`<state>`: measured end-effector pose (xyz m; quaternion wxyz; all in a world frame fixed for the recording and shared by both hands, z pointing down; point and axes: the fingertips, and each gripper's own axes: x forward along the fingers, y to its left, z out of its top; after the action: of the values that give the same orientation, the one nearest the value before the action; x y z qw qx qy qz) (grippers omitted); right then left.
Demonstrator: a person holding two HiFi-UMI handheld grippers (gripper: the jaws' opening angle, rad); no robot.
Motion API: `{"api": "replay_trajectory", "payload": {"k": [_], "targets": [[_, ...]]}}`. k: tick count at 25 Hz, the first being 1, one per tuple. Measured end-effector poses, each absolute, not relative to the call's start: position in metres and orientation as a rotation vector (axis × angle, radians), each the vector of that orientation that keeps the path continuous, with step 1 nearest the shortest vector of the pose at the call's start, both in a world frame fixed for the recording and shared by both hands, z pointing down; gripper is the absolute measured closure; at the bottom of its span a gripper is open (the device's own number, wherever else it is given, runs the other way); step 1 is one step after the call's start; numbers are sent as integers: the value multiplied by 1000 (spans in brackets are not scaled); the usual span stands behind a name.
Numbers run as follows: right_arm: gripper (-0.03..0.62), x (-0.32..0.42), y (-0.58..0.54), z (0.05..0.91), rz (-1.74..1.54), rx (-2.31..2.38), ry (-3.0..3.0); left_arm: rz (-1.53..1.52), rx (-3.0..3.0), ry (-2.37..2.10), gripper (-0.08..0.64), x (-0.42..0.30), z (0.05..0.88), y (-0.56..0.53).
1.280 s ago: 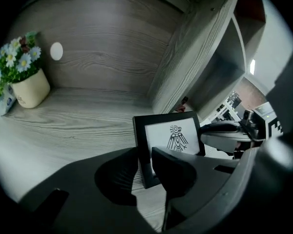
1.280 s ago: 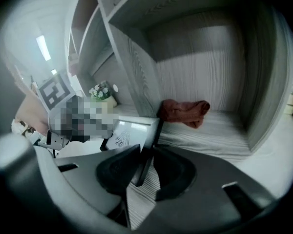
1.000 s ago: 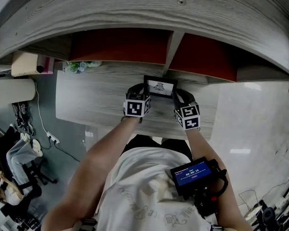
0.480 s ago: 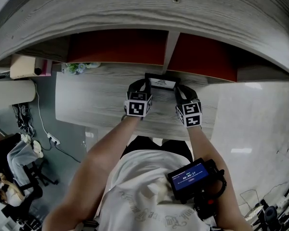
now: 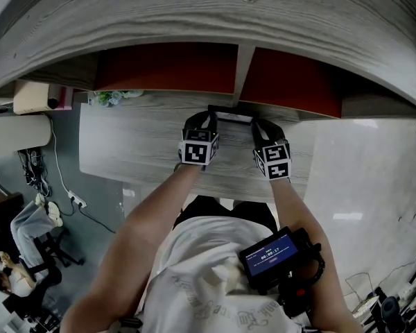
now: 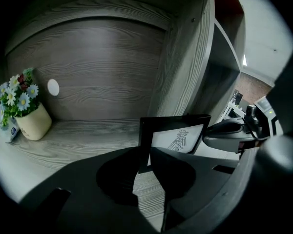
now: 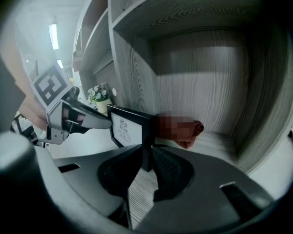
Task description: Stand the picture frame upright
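The black picture frame (image 5: 230,115) with a white bird drawing stands about upright on the grey wooden shelf (image 5: 132,134), close to the divider. From the head view only its top edge shows. My left gripper (image 5: 206,122) is shut on the frame's left edge (image 6: 144,140), which sits between its jaws (image 6: 145,157). My right gripper (image 5: 258,126) is shut on the frame's right edge (image 7: 146,130), and its jaws (image 7: 147,155) pinch the black border. The drawing faces me in both gripper views.
A pot of daisies (image 6: 29,116) stands at the shelf's left end (image 5: 114,97). A vertical divider (image 5: 241,71) splits the red-backed compartments behind the frame. An upper shelf board (image 5: 208,12) overhangs. A person sits far left on the floor level (image 5: 14,262).
The frame has tipped from leaning back, face showing, to nearly edge-on in the head view. Both grippers have moved a little toward the shelf's back with it.
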<state>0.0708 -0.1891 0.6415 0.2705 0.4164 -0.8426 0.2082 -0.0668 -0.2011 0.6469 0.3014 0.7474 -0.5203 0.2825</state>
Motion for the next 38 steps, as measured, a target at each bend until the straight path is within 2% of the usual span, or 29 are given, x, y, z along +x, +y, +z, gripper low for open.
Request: {"api": "replay_trajectory", "payload": {"k": [9, 12, 28, 33, 35, 38], "targets": [[529, 70, -191, 642, 562, 1119, -2267, 734, 1970, -1371, 485, -67, 647, -201], [489, 68, -188, 641, 559, 1103, -2273, 736, 1966, -1364, 471, -66, 648, -198], [490, 71, -180, 637, 587, 1129, -2283, 695, 1953, -1382, 471, -77, 642, -184], [577, 78, -170, 626, 570, 1145, -2294, 651, 1965, -1389, 530, -73, 633, -169], [586, 78, -164, 619, 573, 1147, -2313, 628, 1972, -1388, 558, -73, 628, -161], [586, 76, -155, 607, 581, 1140, -2350, 597, 1988, -1379, 558, -73, 620, -149]]}}
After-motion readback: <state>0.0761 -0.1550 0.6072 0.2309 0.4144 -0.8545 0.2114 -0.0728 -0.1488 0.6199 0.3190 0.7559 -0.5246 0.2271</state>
